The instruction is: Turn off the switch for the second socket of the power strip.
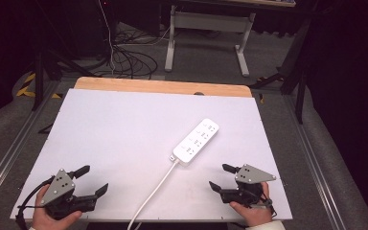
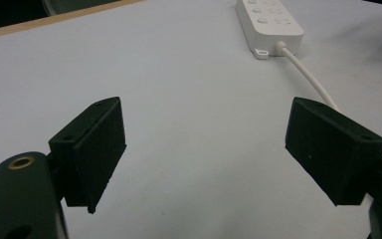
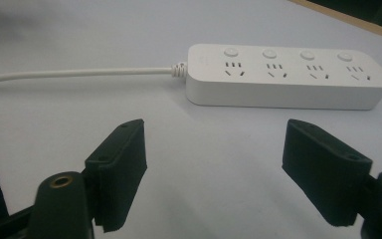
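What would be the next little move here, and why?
Probably ease the right gripper forward toward the power strip: its jaws are open and empty, the strip lies untouched just ahead of them, and the left gripper, also open, sits farther away.

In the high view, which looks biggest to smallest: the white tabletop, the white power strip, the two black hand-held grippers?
1. Flat white tabletop, by far.
2. Long white plastic power strip.
3. Left black hand-held gripper and right black hand-held gripper: they look alike, so no ranking between them, and they sit nearer the camera.
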Tool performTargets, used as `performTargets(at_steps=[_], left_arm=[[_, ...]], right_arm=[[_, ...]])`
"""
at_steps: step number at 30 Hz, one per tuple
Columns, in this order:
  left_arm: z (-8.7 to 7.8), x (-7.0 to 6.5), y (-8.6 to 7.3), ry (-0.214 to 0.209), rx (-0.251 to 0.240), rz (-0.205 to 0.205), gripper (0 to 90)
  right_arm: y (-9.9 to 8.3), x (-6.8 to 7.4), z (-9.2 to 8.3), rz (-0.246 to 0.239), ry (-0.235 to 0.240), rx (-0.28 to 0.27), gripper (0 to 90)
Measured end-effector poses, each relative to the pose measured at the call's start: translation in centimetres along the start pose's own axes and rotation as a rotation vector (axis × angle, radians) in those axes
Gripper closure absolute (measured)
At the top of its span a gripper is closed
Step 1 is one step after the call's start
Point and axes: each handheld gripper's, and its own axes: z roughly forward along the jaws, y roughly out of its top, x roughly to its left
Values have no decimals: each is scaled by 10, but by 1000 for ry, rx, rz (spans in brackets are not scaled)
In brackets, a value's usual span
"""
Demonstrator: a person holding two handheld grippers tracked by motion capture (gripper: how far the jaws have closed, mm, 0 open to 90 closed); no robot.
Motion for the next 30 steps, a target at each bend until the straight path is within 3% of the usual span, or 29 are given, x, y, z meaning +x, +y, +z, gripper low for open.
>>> performTargets(at_steps=[6,11,21,27,30], left_arm=[[-1,0,0,9,-4,2,168],[-3,-1,1,35,3,44,167],[-2,-4,2,39,10,65,168],[-1,-5,2,39,14,58,169],[-1,-5,2,39,14,53,170]], right_arm=[[0,0,0,-3,2,-1,259],[1,1,0,-10,0,-1,259],[1,2,0,-15,-6,-3,263],[4,3,-2,-32,-26,11,397],[7,2,-2,-29,-23,15,411]])
